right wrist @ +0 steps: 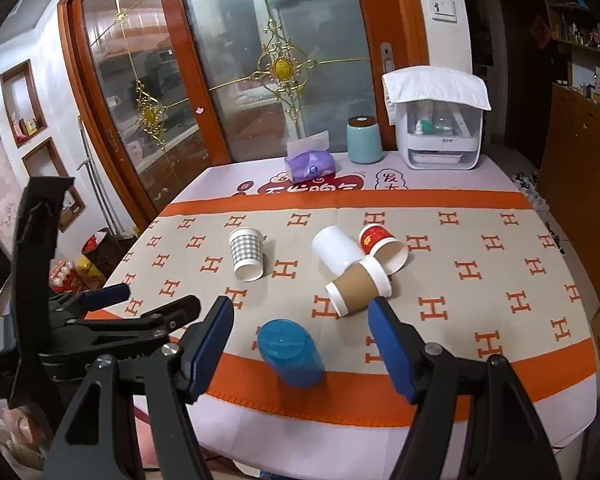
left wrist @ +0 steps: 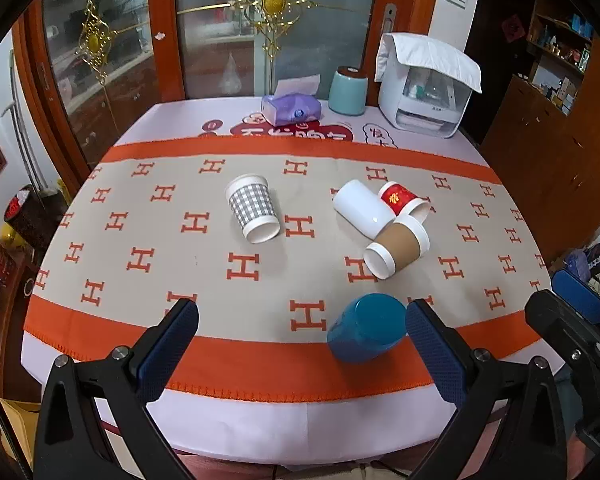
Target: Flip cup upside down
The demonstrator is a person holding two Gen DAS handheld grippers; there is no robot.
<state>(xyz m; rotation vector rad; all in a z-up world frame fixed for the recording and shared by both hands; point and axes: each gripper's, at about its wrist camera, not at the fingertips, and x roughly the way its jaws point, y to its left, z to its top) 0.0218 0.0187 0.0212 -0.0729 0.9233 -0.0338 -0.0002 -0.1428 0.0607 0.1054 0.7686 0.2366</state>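
Blue cup (right wrist: 291, 354) on table, between spread right fingers (right wrist: 390, 346).

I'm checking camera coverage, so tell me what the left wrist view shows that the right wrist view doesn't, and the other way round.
Only the left wrist view shows the open left gripper head-on, and wooden shelves of small items at upper right.

Only the right wrist view shows the open right gripper head-on, and wall niches at far left.

Both share the table: blue cup lying nearest, checked cup, white cup, red cup, brown-sleeved cup, all on their sides, plus tissue pack, teal canister and white appliance.
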